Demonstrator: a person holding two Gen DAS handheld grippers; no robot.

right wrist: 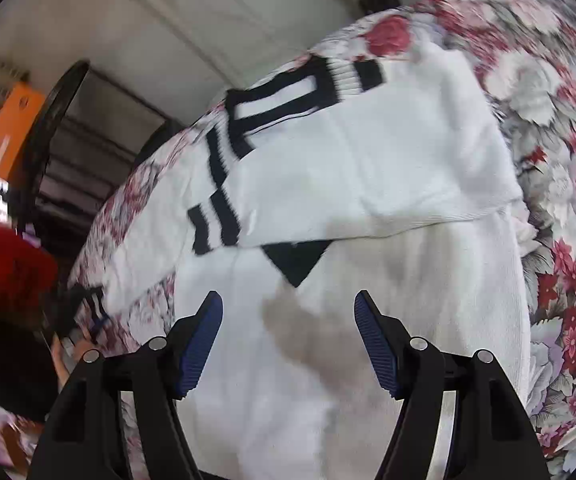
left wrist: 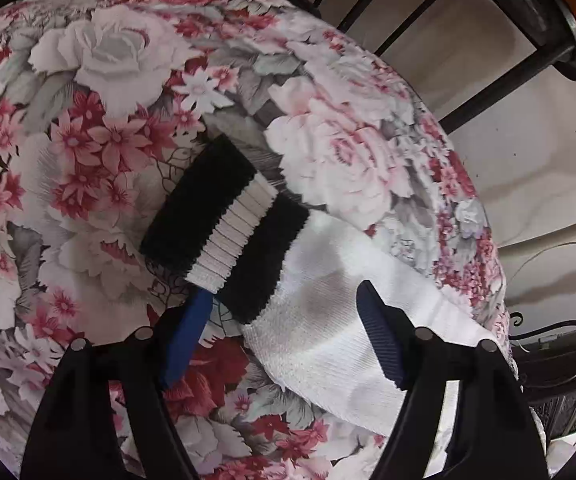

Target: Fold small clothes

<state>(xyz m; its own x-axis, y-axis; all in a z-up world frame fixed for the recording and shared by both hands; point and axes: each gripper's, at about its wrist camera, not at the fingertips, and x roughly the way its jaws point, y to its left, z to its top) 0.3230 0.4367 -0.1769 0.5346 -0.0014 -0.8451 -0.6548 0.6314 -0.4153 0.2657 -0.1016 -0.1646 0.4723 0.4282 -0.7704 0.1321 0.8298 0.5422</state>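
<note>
- Item: one white knit sweater [right wrist: 367, 160] with black-and-white striped trim, lying on the floral bedspread [right wrist: 567, 160]. Landmark for all places: the sweater.
- Sleeve [left wrist: 327, 320]: one seen from the left wrist, stretched away from the sweater body across the bedspread, ending in a striped cuff [left wrist: 224, 224] of two black bands and one white.
- Body: seen from the right wrist, upper part already turned down over the lower, with a black V-neck edge [right wrist: 295, 260] peeking out below the fold.
- Left gripper [left wrist: 284, 336]: jaws part-way apart, straddling the sleeve just behind the cuff; the pads do not appear to press the cloth, so nothing is held.
- Right gripper [right wrist: 288, 340]: jaws part-way apart, poised over the lower sweater body, empty.
- Step judged in hand: positioning to take the sleeve for a fold inward.
- Next move likely calls for: closing the left jaws on the sleeve near the cuff, then carrying it across onto the sweater body while the right steadies the cloth.
- Count: sweaters, one; grippers, two; a person's hand [right wrist: 72, 356], one, beyond the sweater's left edge.
</note>
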